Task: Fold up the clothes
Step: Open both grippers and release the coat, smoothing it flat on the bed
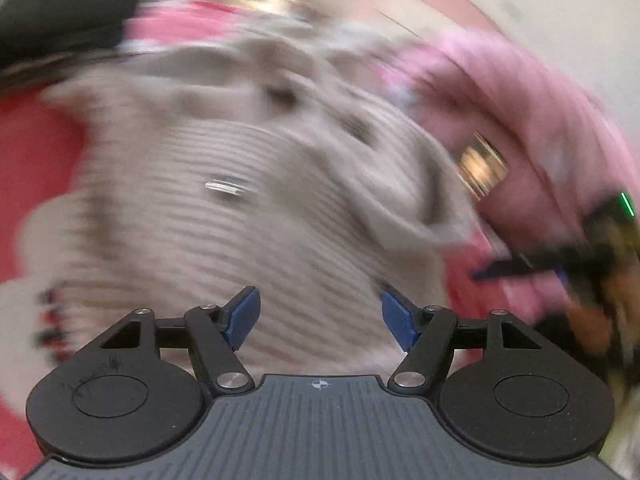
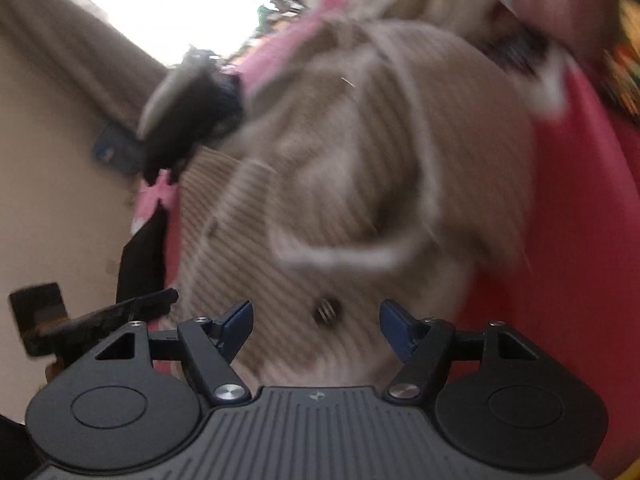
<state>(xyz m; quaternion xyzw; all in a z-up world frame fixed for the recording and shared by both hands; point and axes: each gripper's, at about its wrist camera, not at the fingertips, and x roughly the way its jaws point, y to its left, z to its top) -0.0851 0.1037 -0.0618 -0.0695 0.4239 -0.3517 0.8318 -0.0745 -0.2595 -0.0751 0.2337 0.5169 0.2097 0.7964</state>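
The beige ribbed garment [image 1: 256,208] lies bunched on a red cover [image 1: 36,168], just beyond both grippers. The left gripper [image 1: 320,318] has its jaws apart with nothing between them. The right gripper [image 2: 316,322] is apart too and holds nothing.

The pictures are blurry, so a grab now could catch a loose loop [image 2: 344,256] or a button [image 2: 326,312] instead of an edge. The pink sleeve [image 1: 520,92] crowds the right. There is open room on the red cover at the left.
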